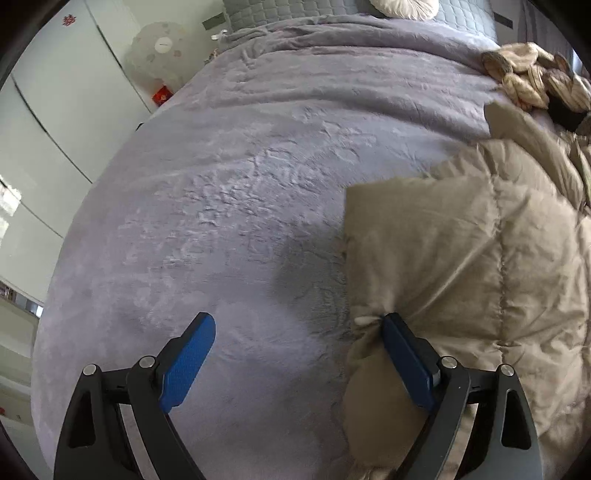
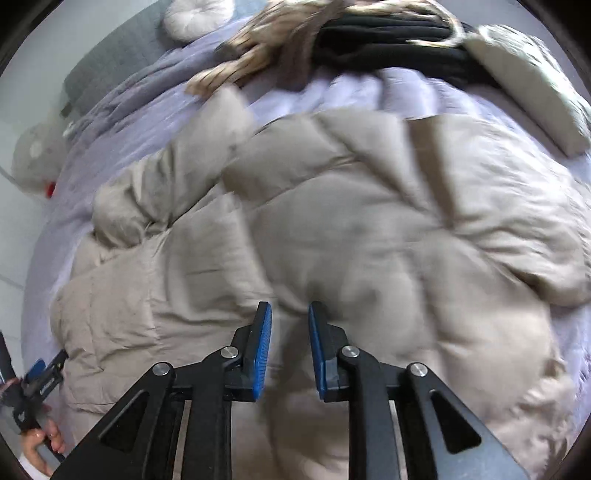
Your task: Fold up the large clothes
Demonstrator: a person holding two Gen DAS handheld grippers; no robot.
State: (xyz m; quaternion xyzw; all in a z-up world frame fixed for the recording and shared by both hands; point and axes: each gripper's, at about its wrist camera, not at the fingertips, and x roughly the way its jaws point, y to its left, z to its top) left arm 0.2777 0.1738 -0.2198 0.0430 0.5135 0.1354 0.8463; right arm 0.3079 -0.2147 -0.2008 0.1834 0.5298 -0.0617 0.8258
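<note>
A large beige puffer jacket (image 2: 332, 203) lies spread on the bed, filling most of the right wrist view; its left edge and a sleeve (image 1: 461, 258) take up the right of the left wrist view. My left gripper (image 1: 298, 318) stands wide open at that edge, its right finger (image 1: 402, 343) touching the jacket and its left finger over bare bed cover. In the right wrist view it shows at the lower left (image 2: 40, 373), held by a hand (image 2: 40, 446). My right gripper (image 2: 289, 305) hovers over the jacket's near part, jaws a narrow gap apart, no fabric visibly pinched.
The lavender-grey bed cover (image 1: 221, 184) stretches left of the jacket. A pile of tan and black clothes (image 2: 369, 33) and a pale folded piece (image 2: 532, 85) lie at the far side. A round cushion (image 2: 195, 14) sits by the headboard. White wardrobe doors (image 1: 55, 110) and a fan (image 1: 159, 51) stand beside the bed.
</note>
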